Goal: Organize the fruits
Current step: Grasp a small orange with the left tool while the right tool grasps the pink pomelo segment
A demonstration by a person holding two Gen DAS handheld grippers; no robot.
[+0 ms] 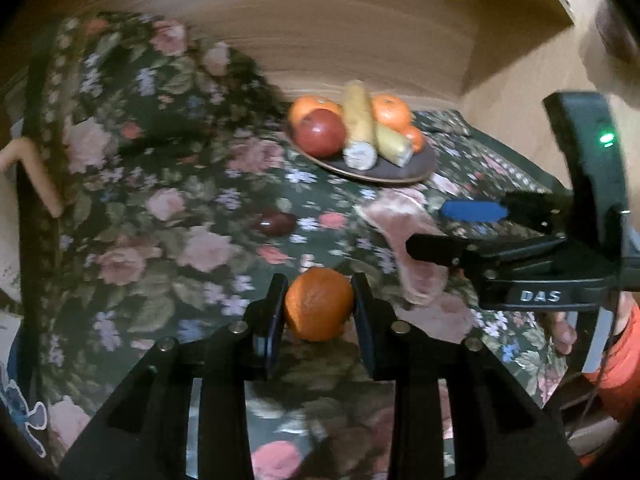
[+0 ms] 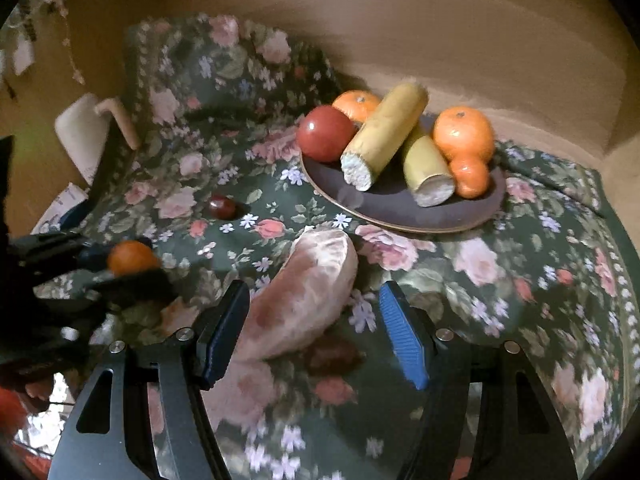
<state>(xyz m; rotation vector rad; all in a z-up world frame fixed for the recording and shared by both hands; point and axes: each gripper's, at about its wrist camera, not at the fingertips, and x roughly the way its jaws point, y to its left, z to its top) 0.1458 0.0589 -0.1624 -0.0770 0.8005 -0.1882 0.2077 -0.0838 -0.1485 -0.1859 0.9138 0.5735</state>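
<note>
We see both views dim and warm-toned, with heavy fisheye bending and black vignetting at the corners. Motion blur smears the floral cloth (image 1: 168,208) in the left wrist view, worst toward its left edge, while the plate (image 2: 400,208) in the right wrist view stays fairly sharp. A green indicator light (image 1: 607,138) glows brightly, and soft shadows pool under the fruit.

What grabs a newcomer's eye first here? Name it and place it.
The dark plate at the back of the floral cloth, heaped with oranges, a red apple and two yellow cut pieces. Nearer, the left gripper clamps an orange, and the open right gripper straddles a pale pink piece.
</note>
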